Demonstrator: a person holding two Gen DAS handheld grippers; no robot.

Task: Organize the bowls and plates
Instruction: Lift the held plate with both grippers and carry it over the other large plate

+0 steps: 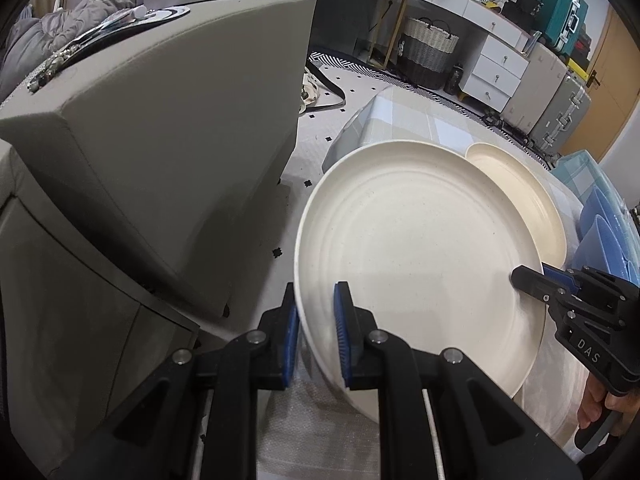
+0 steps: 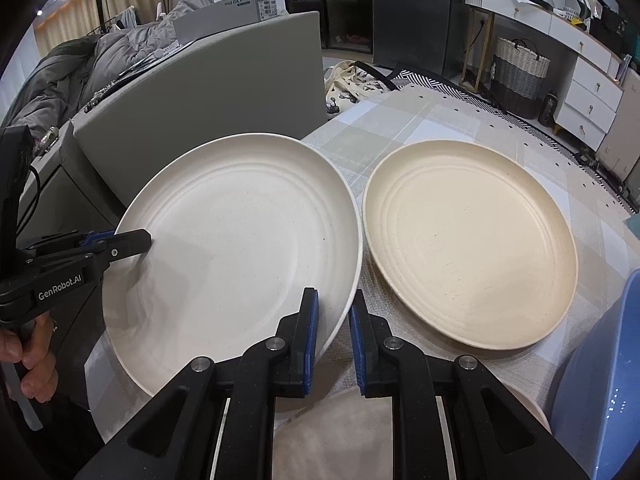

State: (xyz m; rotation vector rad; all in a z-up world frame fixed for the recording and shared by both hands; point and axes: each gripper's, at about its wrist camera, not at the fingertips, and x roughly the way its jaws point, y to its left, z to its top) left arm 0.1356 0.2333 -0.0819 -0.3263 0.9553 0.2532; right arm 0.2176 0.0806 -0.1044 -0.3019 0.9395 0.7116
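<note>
Together, both grippers' fingers [image 1: 295,332] [image 2: 310,340] pinch the white plate [image 1: 420,248]; cream plate [image 1: 520,200] partly hidden behind.

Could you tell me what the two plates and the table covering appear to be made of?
White plate: probably matte speckled plastic or wheat-straw composite; no glaze shine, moulded rings. Cream plate: same look, warmer tone. Table covering: seemingly woven fabric or vinyl; checked, with visible ribbed weave.
</note>
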